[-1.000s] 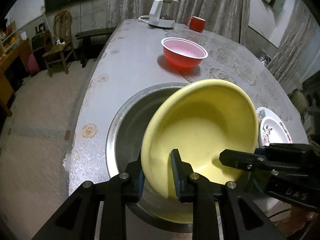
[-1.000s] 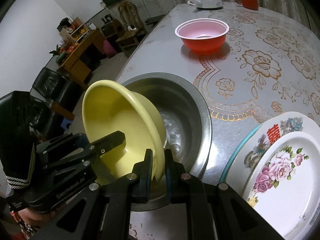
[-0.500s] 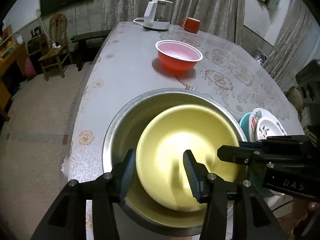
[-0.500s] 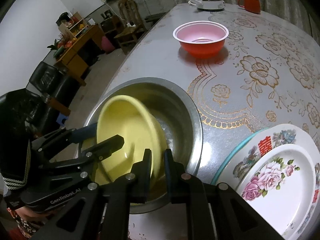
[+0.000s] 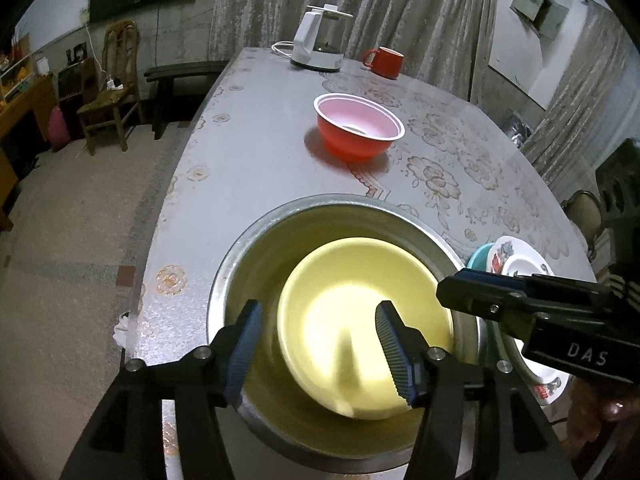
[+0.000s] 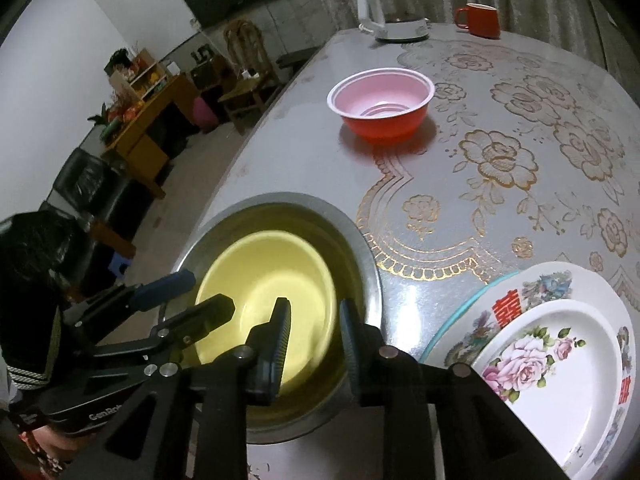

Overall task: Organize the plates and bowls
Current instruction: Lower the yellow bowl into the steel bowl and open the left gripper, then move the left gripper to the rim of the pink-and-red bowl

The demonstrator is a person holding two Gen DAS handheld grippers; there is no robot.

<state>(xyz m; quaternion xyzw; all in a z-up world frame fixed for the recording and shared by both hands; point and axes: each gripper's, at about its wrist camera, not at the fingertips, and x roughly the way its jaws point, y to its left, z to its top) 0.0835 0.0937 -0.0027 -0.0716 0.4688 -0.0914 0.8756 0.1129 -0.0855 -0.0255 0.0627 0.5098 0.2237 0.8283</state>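
While both hand-held grippers, left (image 5: 318, 344) and right (image 6: 314, 342), hover spread apart, yellow bowl (image 5: 366, 326) sits inside metal basin (image 5: 256, 248).

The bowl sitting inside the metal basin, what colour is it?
Plain pale yellow bowl, no pattern; clearest in the left wrist view.

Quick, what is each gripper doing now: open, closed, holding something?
Left gripper: open, holding nothing, above the yellow bowl.
Right gripper: open, holding nothing.

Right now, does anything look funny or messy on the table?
Nothing is spilled or broken. The yellow bowl sits inside the metal basin, looking a bit off-centre and blurry. The red bowl stands upright, and the flowered plates are stacked.
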